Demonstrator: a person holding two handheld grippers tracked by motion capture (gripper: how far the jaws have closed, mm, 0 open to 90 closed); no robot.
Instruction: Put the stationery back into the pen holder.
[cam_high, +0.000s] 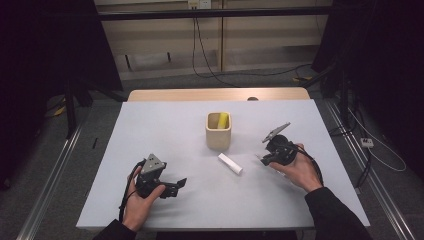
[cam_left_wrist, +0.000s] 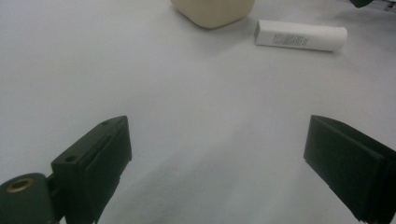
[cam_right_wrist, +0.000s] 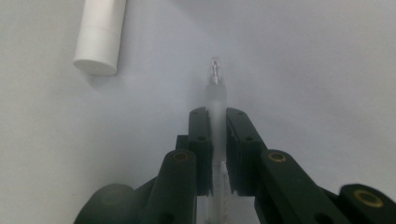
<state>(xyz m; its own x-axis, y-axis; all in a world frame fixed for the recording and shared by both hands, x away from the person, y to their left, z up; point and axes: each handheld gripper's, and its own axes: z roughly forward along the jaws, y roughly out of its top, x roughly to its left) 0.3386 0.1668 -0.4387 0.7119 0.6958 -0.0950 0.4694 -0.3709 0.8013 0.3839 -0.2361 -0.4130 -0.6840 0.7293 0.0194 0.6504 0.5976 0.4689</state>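
Right gripper (cam_right_wrist: 215, 116): jaws nearly closed, clamped on a thin translucent pen (cam_right_wrist: 215, 91). The pen runs lengthwise between the pads; its clear tip juts past the jaw ends, just above the table (cam_right_wrist: 303, 70). In the high view this gripper (cam_high: 261, 157) sits right of centre and points left, toward the white tube (cam_high: 230, 163).

Left gripper (cam_left_wrist: 217, 154): jaws wide apart, nothing between them — bare table surface below. In the high view it (cam_high: 181, 183) is at the near left, held in the left hand (cam_high: 137, 202), jaws pointing right.

White tube: lies flat on the table near the centre, just near-right of the cup (cam_high: 218, 131), apart from both grippers. In the right gripper view one end of it (cam_right_wrist: 100, 35) lies left of the pen tip, not touching it. In the left gripper view it (cam_left_wrist: 301, 36) lies at the far right, printed text on its side.

Cup: beige, upright, at the table centre — a yellow item (cam_high: 223, 119) stands inside.

Right hand (cam_high: 300, 172): grips the right gripper from the near-right side.
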